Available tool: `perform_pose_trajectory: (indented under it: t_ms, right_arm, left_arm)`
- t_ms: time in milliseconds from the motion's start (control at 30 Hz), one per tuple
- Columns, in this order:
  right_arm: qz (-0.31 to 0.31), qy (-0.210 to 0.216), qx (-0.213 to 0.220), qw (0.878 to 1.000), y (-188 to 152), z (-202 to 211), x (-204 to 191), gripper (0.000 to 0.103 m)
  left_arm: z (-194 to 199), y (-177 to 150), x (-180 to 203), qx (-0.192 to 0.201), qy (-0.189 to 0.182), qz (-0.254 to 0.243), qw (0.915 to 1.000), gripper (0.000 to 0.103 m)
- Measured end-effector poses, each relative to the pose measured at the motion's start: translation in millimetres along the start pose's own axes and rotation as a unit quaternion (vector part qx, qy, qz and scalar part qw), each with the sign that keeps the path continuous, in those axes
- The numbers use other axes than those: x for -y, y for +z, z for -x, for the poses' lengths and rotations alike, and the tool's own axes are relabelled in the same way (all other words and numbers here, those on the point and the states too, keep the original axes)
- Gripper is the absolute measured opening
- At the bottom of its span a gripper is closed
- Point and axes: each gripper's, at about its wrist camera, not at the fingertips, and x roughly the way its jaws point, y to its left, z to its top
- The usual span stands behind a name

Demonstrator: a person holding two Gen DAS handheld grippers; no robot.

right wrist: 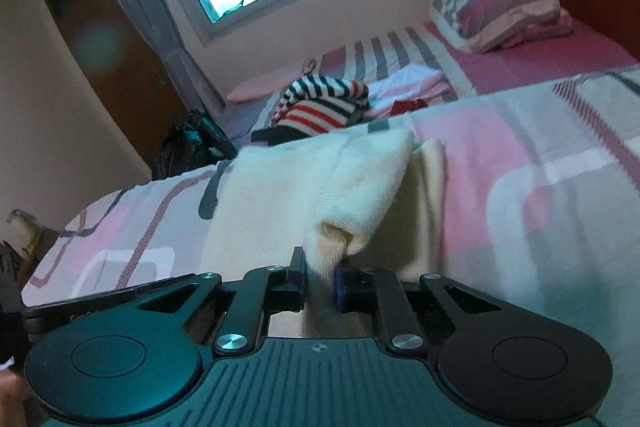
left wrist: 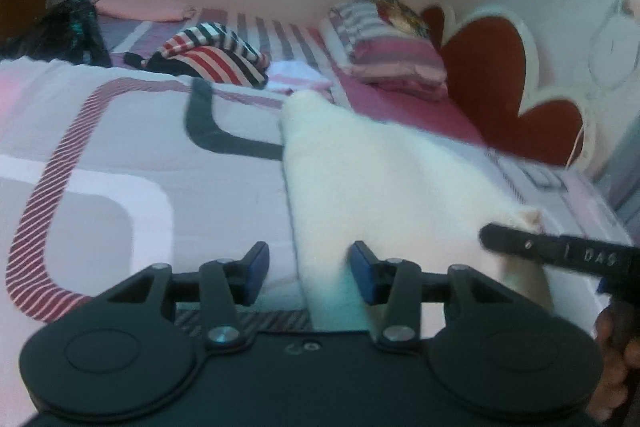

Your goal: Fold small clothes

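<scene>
A cream-white knitted garment (left wrist: 380,179) lies on the patterned bedspread (left wrist: 120,155). In the left wrist view my left gripper (left wrist: 309,269) stands open low over the garment's near left edge; the edge runs between its blue pads (left wrist: 258,267) without being pressed. At the right of that view my right gripper (left wrist: 491,237) pinches a lifted corner of the cloth. The right wrist view shows the right gripper (right wrist: 320,271) shut on the rolled cuff of the garment's sleeve (right wrist: 360,187), which is raised off the rest of the garment (right wrist: 260,207).
A pile of striped clothes (left wrist: 216,51) and pink-white pieces (left wrist: 296,73) lie farther up the bed. Striped pillows (left wrist: 384,47) rest against the red heart-shaped headboard (left wrist: 492,79). A dark bag (left wrist: 68,27) sits at the far left. A hand (left wrist: 618,359) shows at the lower right.
</scene>
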Motion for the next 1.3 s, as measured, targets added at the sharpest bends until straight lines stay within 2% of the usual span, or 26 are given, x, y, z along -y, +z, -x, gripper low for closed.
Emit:
perform_pose_trajectory:
  t_ms: [67,133,233,400,567,667,800,867,900,967,1000,1100,1200,1300]
  right_arm:
    - [-0.001,-0.012,-0.012,1.0,-3.2,-4.5,8.8,0.012]
    - [-0.021,-0.018,-0.032,0.999,-10.4,-14.3,24.4,0.012]
    - [-0.048,0.009,-0.03,0.998,-9.8,-13.2,36.5,0.013]
    - [-0.025,0.018,-0.028,0.999,-8.0,-16.0,36.2,0.013]
    - [-0.057,0.038,-0.032,0.997,-4.9,-10.9,52.8,0.013]
    - [-0.024,0.017,-0.033,0.999,-9.4,12.3,38.8,0.02]
    - [0.024,-0.042,-0.059,0.997,-44.3,34.9,27.5,0.022]
    - [0.03,-0.047,-0.054,0.997,-60.9,44.6,29.2,0.025]
    - [0.03,-0.046,-0.05,0.997,-63.6,47.9,30.7,0.026]
    - [0.022,-0.054,-0.022,0.998,-55.8,53.9,32.7,0.026]
    - [0.022,-0.058,0.011,0.998,-45.3,58.7,32.2,0.026]
    - [0.021,-0.05,0.062,0.997,-3.6,51.7,27.0,0.025]
    - [0.045,-0.053,0.061,0.996,35.4,11.1,24.3,0.025]
    - [0.048,-0.063,0.038,0.996,53.4,-36.6,31.6,0.025]
  left_arm:
    - [-8.9,-2.4,9.4,-0.015,0.001,-0.01,0.9998,0.043]
    - [-11.8,-3.9,16.5,-0.015,0.011,-0.019,0.9997,0.045]
    - [-10.4,-5.6,18.9,-0.012,0.016,-0.029,0.9994,0.045]
    - [-6.7,-11.8,15.5,-0.011,0.014,-0.028,0.9994,0.047]
    - [2.9,-17.5,17.1,-0.025,0.014,-0.033,0.999,0.048]
    - [15.4,-32.2,17.6,-0.028,0.017,-0.044,0.9985,0.048]
    - [36.5,-56.2,17.3,-0.025,0.013,-0.041,0.9987,0.048]
    - [44.0,-64.4,20.2,-0.025,0.014,-0.061,0.9977,0.049]
    - [44.7,-61.4,21.6,-0.025,0.016,-0.075,0.9968,0.051]
    - [43.5,-39.3,19.7,-0.016,0.021,-0.068,0.9973,0.047]
    - [43.7,-23.2,20.4,0.0,0.018,-0.064,0.9978,0.047]
    - [33.5,30.8,32.5,0.043,0.012,-0.083,0.9955,0.047]
    - [2.4,68.2,43.1,0.052,0.004,-0.078,0.9955,0.047]
    - [-35.7,80.5,47.5,0.03,-0.037,-0.064,0.9969,0.047]
